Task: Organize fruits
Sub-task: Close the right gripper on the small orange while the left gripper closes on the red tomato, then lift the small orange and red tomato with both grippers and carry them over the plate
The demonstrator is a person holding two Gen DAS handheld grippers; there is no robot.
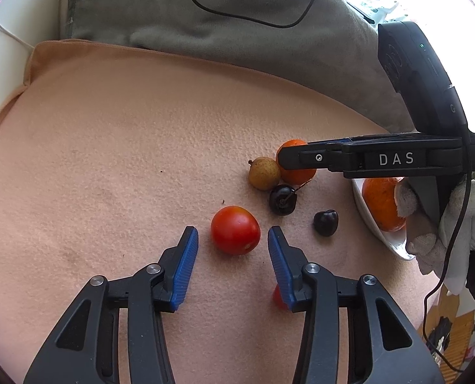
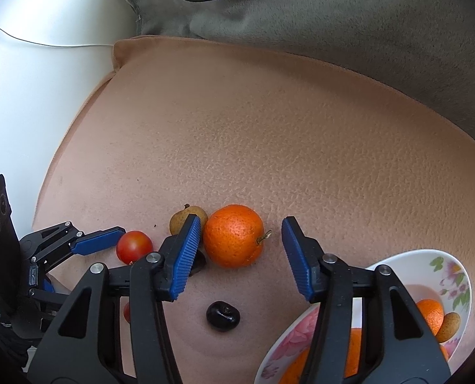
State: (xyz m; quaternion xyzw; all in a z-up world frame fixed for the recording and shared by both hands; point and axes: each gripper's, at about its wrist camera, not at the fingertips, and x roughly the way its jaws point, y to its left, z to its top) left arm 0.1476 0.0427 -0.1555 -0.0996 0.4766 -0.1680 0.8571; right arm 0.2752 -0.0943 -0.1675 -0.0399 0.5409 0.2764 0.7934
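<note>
Both pairs of fingers stand open, touching no fruit: left gripper (image 1: 233, 236) straddles the tomato (image 1: 235, 229), right gripper (image 2: 241, 227) straddles the orange (image 2: 233, 235) on the peach cushion (image 2: 269, 121). Bowl (image 2: 442, 262) sits at the right, holding oranges.

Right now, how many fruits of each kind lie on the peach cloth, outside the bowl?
Tomato: 1
Orange: 1
Dark cherries: 2
Yellow-brown fruit: 1
Red piece, half hidden: 1
Total: 6

Grey cushion (image 1: 237, 32); black cable (image 1: 253, 16)
</note>
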